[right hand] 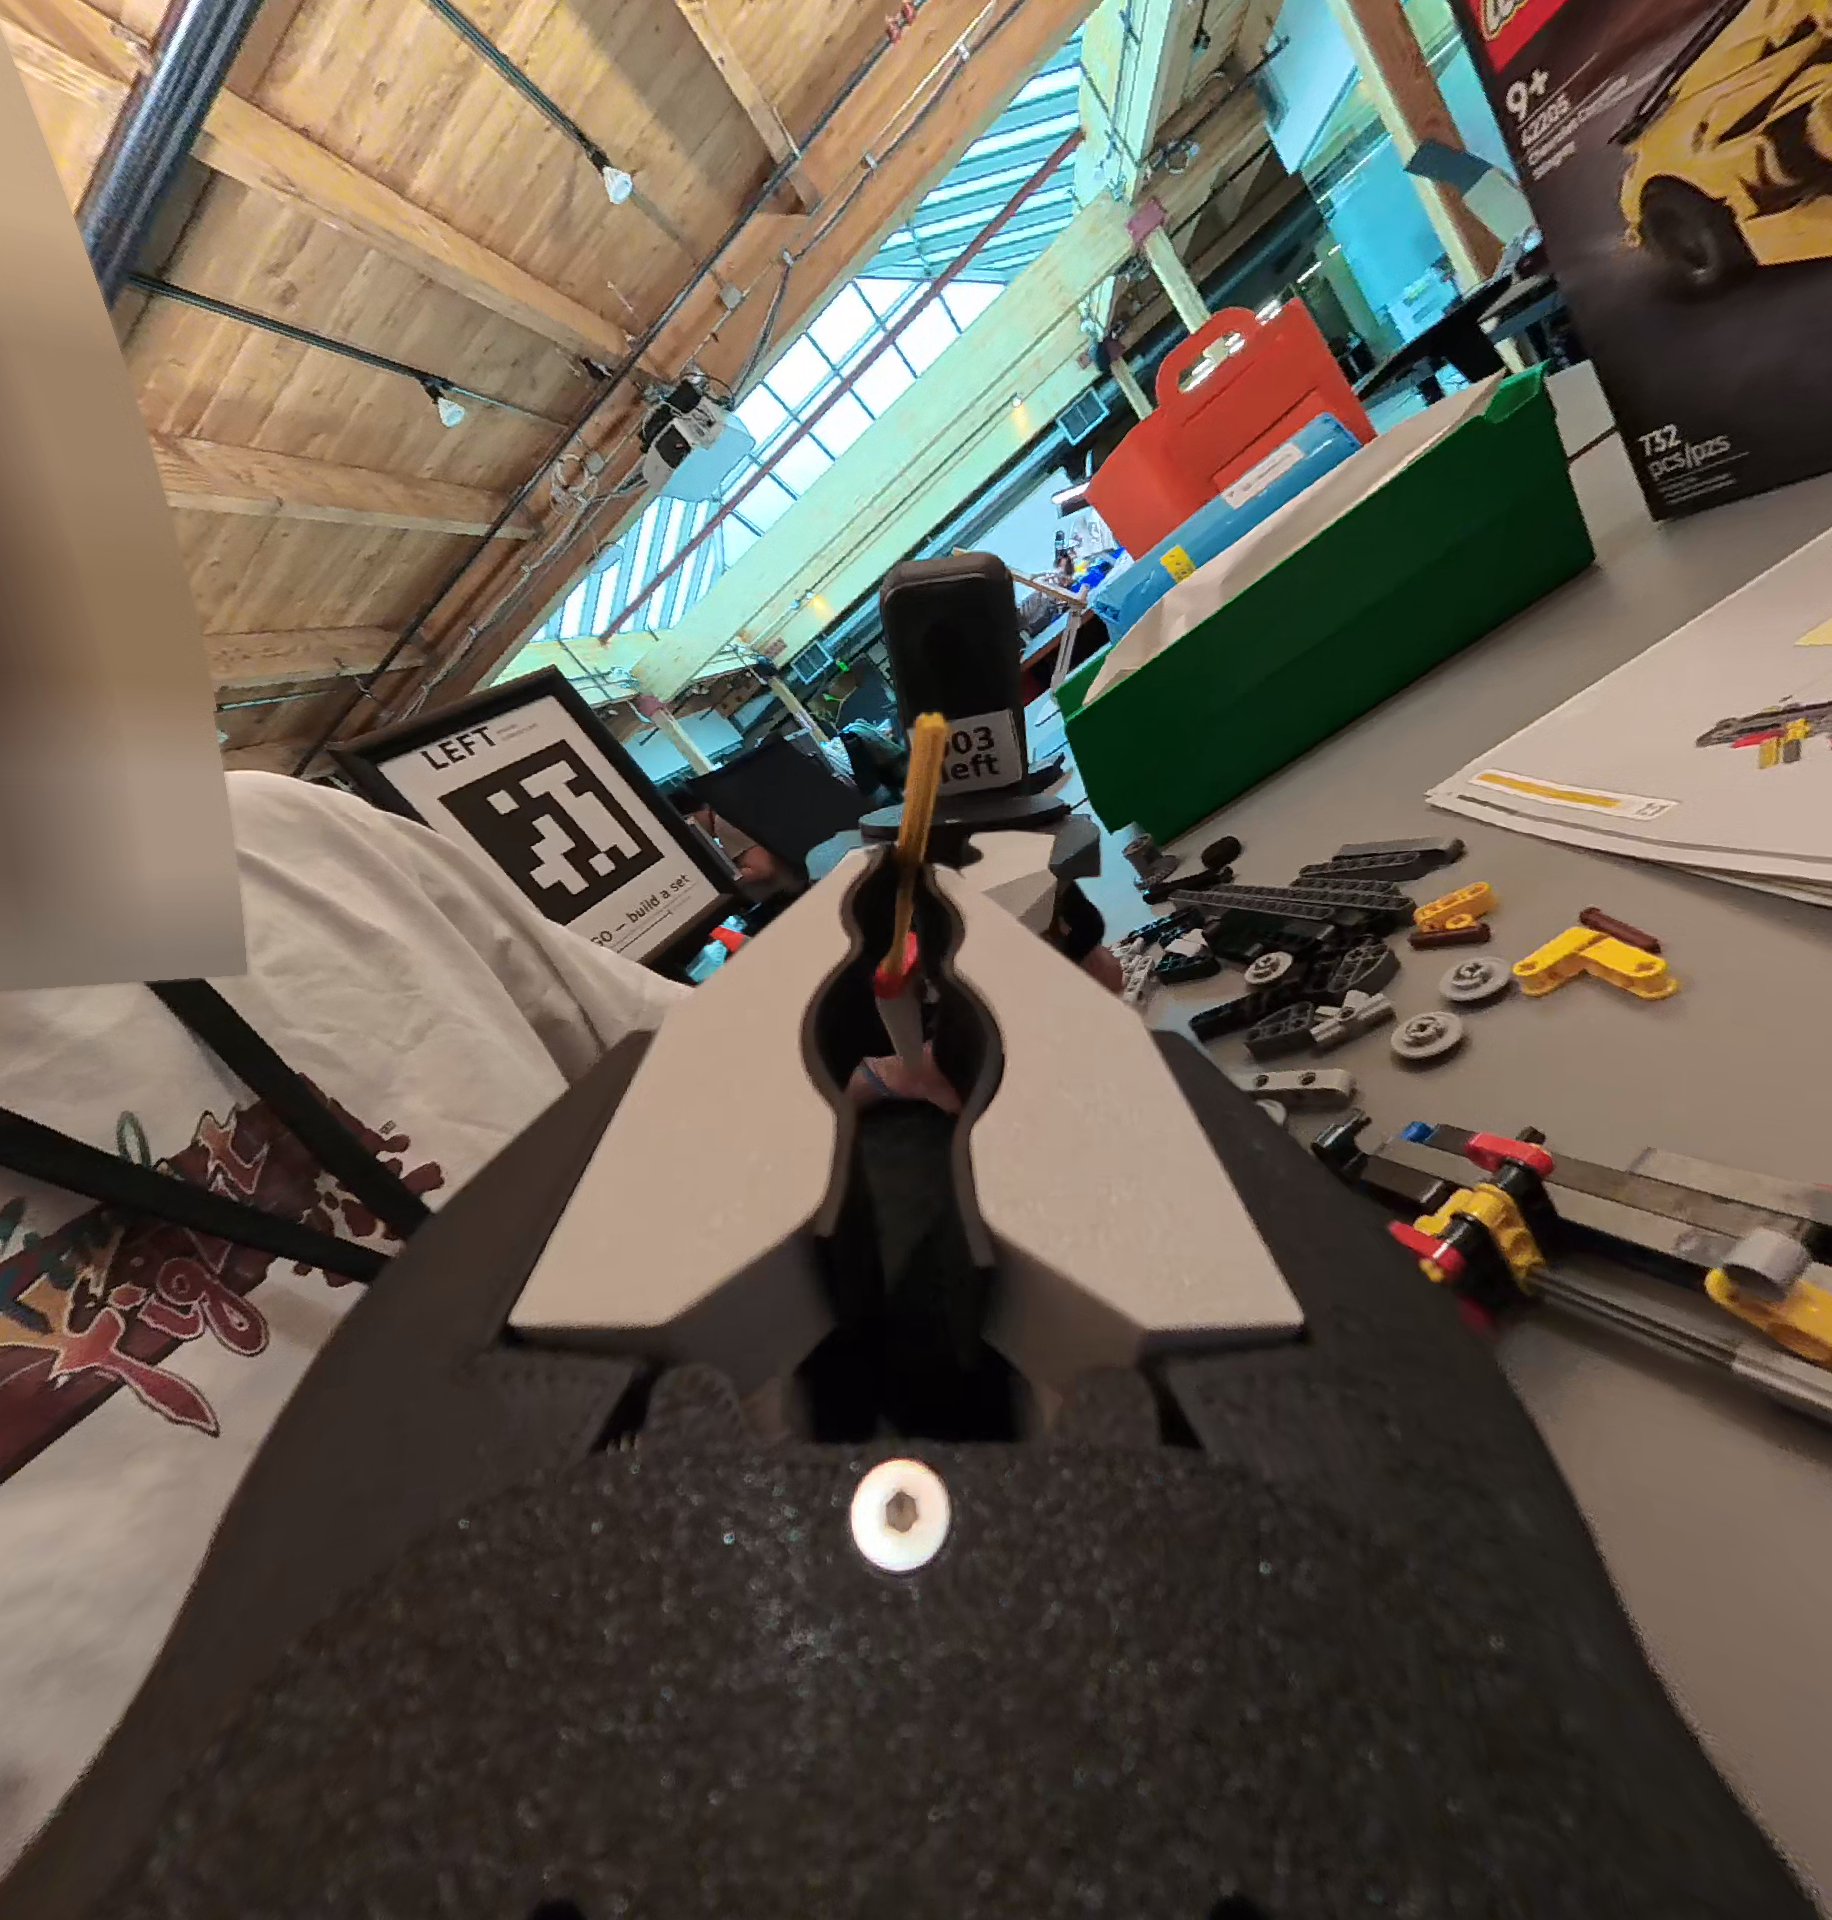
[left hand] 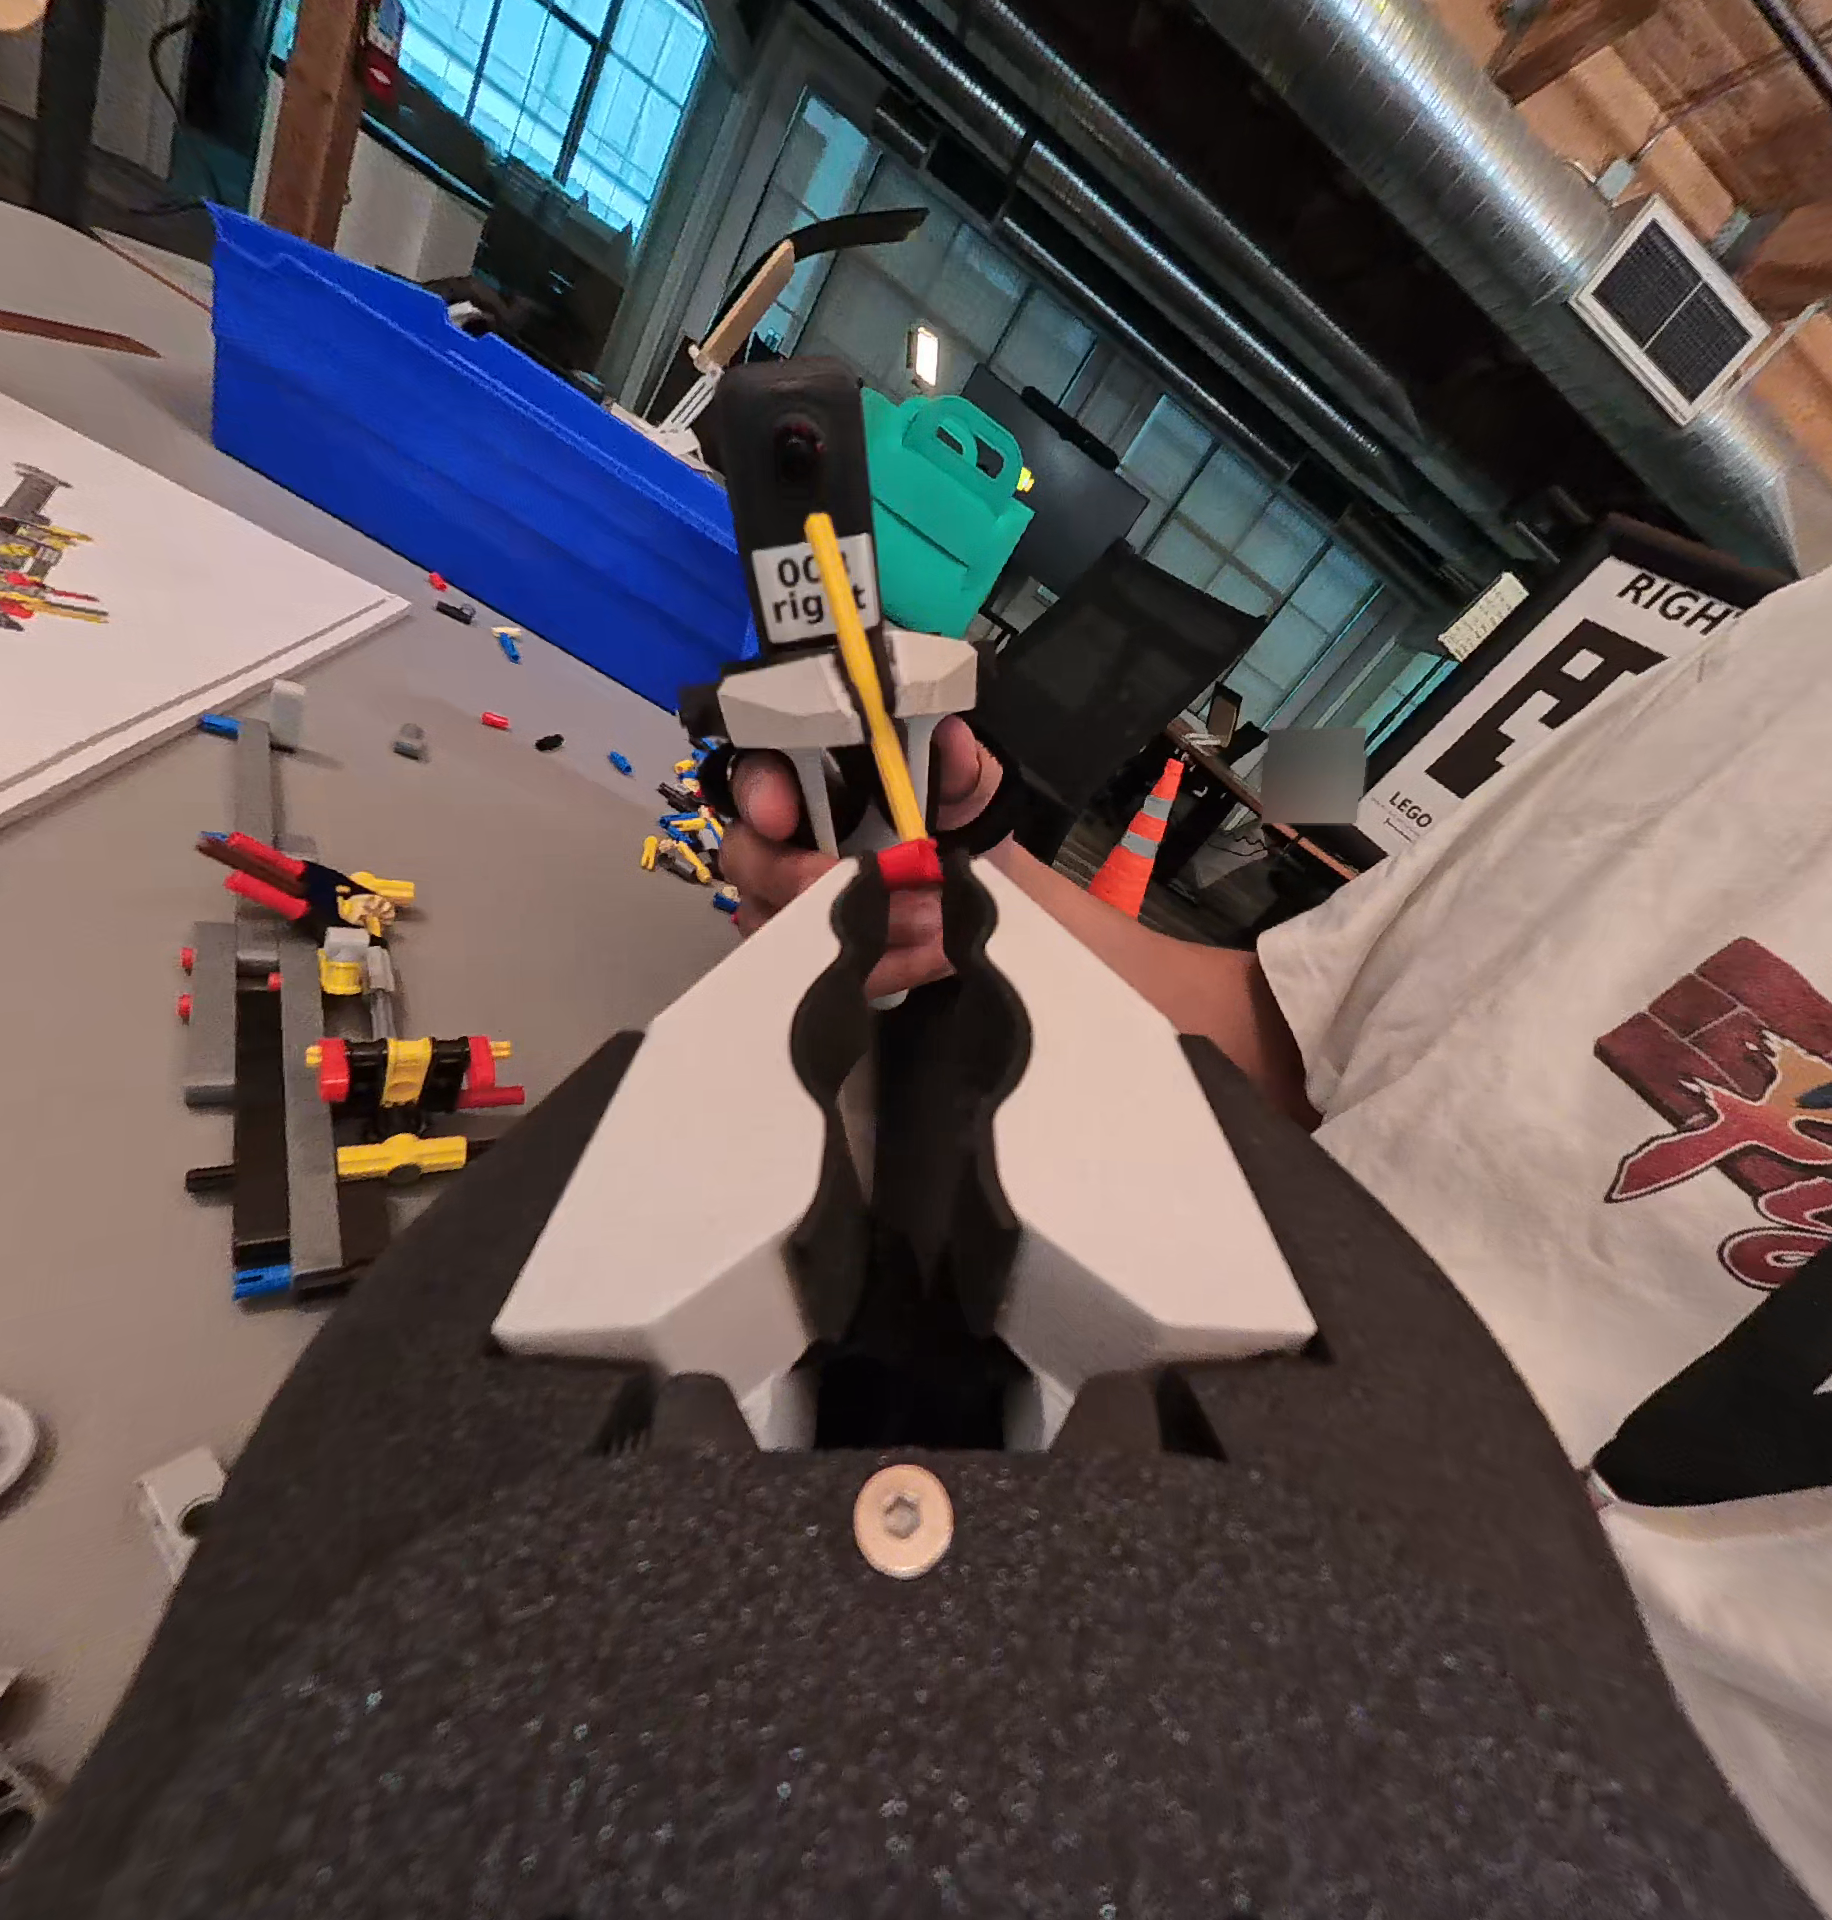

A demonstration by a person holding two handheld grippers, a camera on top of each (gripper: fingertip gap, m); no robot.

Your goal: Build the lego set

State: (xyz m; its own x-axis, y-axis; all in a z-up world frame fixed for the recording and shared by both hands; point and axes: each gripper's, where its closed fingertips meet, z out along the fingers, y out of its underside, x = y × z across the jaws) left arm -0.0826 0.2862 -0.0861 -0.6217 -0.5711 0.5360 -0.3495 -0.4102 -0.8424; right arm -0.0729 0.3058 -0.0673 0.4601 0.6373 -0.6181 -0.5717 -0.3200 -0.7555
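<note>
Left gripper [left hand: 907,878]: fingers narrow, pinched on a small red bush [left hand: 910,862] at the very tips; held up off the tabletop [left hand: 538,831].
Right gripper [right hand: 907,862]: fingers closed on a yellow axle [right hand: 917,790] right at the tips; in the left wrist view the same gripper faces the camera, with the axle passing between its fingers.
Axle and bush: joined in mid-air between the two grippers, the red bush sitting on the axle's near end as the left view shows it. In the right view the red piece shows below the tips, with a short grey stub under it; what that stub is, I cannot tell.
Step, as I judge it: seating the bush along the axle before the pair goes to the model.
Model [left hand: 299,1081]: a long grey and black beam frame with red and yellow connectors, lying flat on the tabletop, well apart from both grippers.
Loose parts [right hand: 1307,966]: black, grey and yellow pieces scattered beside the instruction booklet [right hand: 1670,790].
Handling: the axle is light, thin and stiff, but smooth plastic, so it likely twists or slides if gripped only at one end. Take it mid-length, across its ridges. The bush is tiny and easy to flick away; hold it by its flat sides and push straight along the axle.
Risk: an off-line push could cock the bush or pop it free.
</note>
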